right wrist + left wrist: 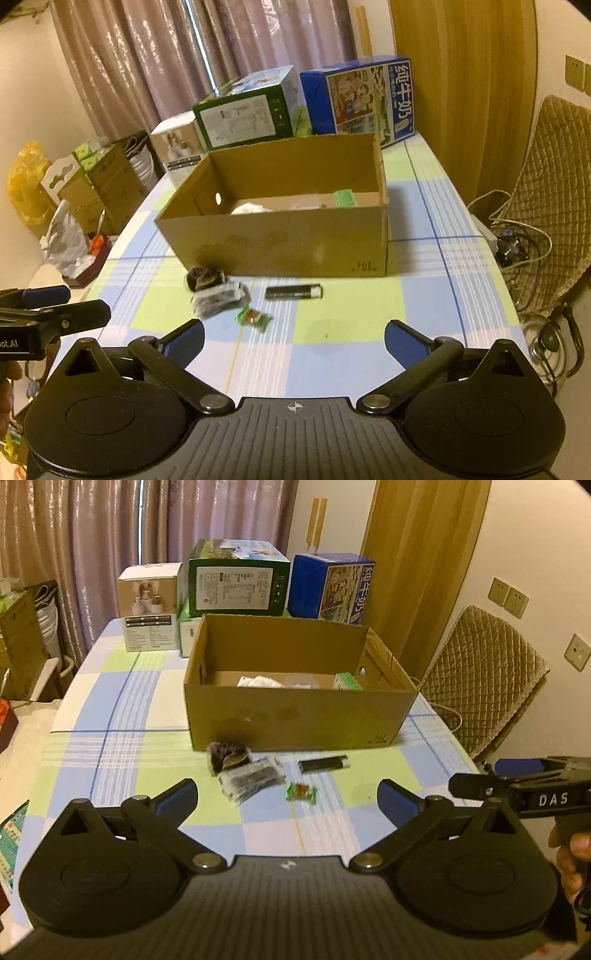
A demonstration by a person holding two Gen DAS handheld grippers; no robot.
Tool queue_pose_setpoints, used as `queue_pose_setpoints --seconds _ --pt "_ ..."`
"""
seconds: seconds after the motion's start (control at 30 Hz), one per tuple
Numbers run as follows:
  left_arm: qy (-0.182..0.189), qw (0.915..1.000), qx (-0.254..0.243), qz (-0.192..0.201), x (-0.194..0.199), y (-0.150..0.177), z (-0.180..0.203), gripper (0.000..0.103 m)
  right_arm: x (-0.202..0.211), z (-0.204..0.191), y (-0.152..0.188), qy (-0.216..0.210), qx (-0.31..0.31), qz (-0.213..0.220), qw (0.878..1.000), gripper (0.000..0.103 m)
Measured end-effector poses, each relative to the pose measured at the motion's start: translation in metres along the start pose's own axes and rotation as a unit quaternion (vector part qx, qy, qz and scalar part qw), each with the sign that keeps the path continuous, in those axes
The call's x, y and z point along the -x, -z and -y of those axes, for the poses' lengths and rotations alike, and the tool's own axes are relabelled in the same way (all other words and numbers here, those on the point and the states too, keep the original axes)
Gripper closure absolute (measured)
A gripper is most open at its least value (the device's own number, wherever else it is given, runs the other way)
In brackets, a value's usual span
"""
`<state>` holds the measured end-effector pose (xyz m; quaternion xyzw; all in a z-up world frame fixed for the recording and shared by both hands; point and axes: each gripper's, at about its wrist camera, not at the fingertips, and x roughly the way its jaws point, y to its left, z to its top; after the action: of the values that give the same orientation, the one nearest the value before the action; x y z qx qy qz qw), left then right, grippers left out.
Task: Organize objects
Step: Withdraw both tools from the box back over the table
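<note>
An open cardboard box (pixel 295 716) (pixel 280 243) stands mid-table with a white wad and a green packet inside. In front of it lie a dark round bundle (pixel 226 755) (pixel 204 277), a clear bag of dark parts (pixel 251 780) (pixel 218 300), a green wrapped candy (pixel 301 792) (pixel 254 319) and a black lighter (pixel 323 764) (pixel 293 292). My left gripper (pixel 288 803) is open, hovering short of the candy, nothing between its fingers. My right gripper (pixel 294 339) is open too, empty, and its side shows at the right edge of the left wrist view.
Boxes line the table's far end: a white one (pixel 149 607), a green one (pixel 238 581), a blue milk carton (pixel 330 587). A quilted chair (pixel 484 686) stands right of the checked tablecloth (pixel 122 746). Cables (pixel 517 236) lie on the floor at right; cartons and bags sit at left.
</note>
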<state>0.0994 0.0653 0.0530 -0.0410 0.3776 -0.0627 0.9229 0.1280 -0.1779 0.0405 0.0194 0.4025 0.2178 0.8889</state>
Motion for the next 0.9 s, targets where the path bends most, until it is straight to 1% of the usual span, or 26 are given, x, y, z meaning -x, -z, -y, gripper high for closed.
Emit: queue_pose_setpoints --seconds 0.17,0.33,0.9 --pt "-0.002 0.9997 0.024 -0.007 0.011 0.022 -0.005 0.001 0.010 -0.003 0.021 -0.002 -0.002 -0.004 1.000 0.002" --pt "-0.007 0.9995 0.029 -0.012 0.017 0.035 -0.005 0.001 0.012 -0.003 0.031 -0.003 -0.008 -0.010 1.000 0.002" --pt "-0.010 0.9995 0.026 -0.016 0.017 0.039 -0.004 0.001 0.012 -0.002 0.036 -0.006 -0.007 -0.013 1.000 0.002"
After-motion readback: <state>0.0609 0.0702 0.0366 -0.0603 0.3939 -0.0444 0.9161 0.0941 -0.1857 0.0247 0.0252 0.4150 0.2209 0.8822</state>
